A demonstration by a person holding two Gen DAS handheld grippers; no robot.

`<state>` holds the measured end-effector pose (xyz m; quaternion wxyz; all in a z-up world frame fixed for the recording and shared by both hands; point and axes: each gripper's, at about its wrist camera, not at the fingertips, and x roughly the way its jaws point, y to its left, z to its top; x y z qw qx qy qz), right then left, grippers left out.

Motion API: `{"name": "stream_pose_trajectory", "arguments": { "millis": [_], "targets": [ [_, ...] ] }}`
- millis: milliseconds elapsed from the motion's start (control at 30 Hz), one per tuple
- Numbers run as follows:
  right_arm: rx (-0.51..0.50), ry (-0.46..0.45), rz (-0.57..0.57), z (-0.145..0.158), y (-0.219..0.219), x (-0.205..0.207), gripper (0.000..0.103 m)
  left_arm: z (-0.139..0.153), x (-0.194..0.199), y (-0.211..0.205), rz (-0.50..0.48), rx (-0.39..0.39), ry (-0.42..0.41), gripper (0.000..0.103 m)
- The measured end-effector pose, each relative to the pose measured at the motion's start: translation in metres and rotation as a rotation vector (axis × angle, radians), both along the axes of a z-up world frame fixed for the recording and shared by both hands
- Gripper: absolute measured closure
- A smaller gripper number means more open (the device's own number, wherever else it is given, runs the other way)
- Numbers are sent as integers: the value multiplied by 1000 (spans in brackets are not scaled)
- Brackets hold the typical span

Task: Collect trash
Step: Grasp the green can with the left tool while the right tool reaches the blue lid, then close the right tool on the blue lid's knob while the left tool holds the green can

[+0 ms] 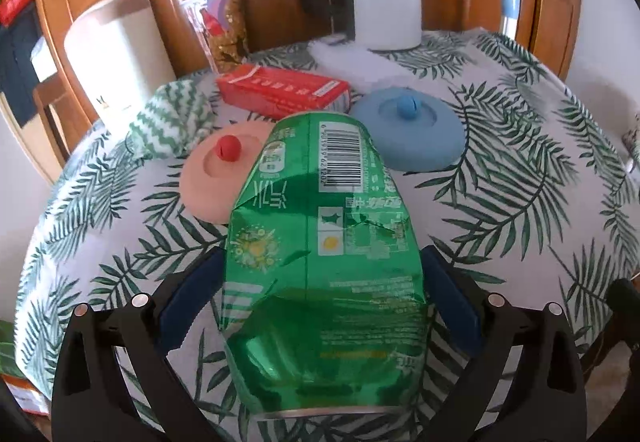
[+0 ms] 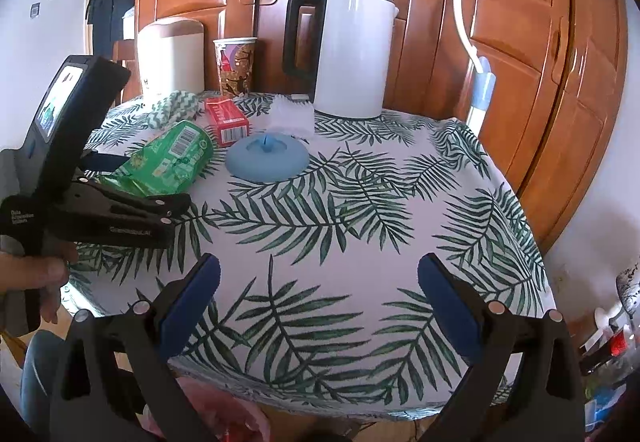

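Note:
My left gripper [image 1: 322, 294] is shut on a crushed green can [image 1: 320, 262], which it holds above the leaf-print tablecloth [image 1: 500, 201]. The can's barcode end points away from me. In the right wrist view the left gripper [image 2: 120, 197] shows at the left with the green can [image 2: 168, 165] between its jaws. My right gripper [image 2: 320, 298] is open and empty above the table's near edge. A red carton [image 1: 280, 89] lies behind the can; it also shows in the right wrist view [image 2: 226, 119].
A pink lid [image 1: 224, 177] and a blue lid [image 1: 412, 133] lie on the table, the blue lid [image 2: 267, 159] also in the right view. At the back stand a white kettle [image 2: 348, 53], a paper cup [image 2: 236, 65], a beige canister [image 2: 172, 57], a green-white cloth [image 2: 172, 105] and white tissue [image 2: 292, 115].

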<state>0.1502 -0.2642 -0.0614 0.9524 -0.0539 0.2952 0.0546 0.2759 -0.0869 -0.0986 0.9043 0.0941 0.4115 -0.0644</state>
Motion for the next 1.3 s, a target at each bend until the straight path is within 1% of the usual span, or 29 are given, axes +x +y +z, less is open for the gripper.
{"name": "stream_pose_trajectory", "arguments": {
  "millis": [33,100,300,400,500,567,633,767,833,867,933,967,1133,1267,1300],
  "targets": [
    [-3,1,-1,0,0,3,5,0,0,1,-1,3,-1,9],
    [-7,2,2,2,2,8,5,-1,-2,2,-19,-8,1,13],
    [-47,1,26,9,14,32,5,0,-5,6,-35,-8,-4,14],
    [-61,1,36,15,20,55,5,0,-10,10,-37,-2,-11,14],
    [-52,29,74,18,28,90,5,1,-12,17,-36,-7,-13,14],
    [-62,53,90,17,36,109,11,2,-14,22,-34,-8,-13,14],
    [-60,80,103,14,44,126,27,2,-15,29,-27,-12,-14,14],
    [-68,119,116,6,58,149,39,3,-16,37,-27,-15,-12,15],
    [-61,140,120,3,63,157,49,1,-15,39,-29,-21,-5,17],
    [-62,150,119,2,65,161,51,0,-15,40,-33,-23,-2,18],
    [-50,172,127,-1,68,168,64,-1,-14,41,-32,-36,-1,18],
    [-54,179,125,-2,70,171,67,-1,-14,41,-34,-41,0,19],
    [-53,198,122,-6,73,181,71,-2,-11,42,-35,-56,1,19],
    [-71,201,125,-7,77,183,72,-4,-8,42,-32,-65,1,19],
    [-73,202,125,-7,77,183,72,-4,-8,42,-33,-66,1,20]
  ]
}}
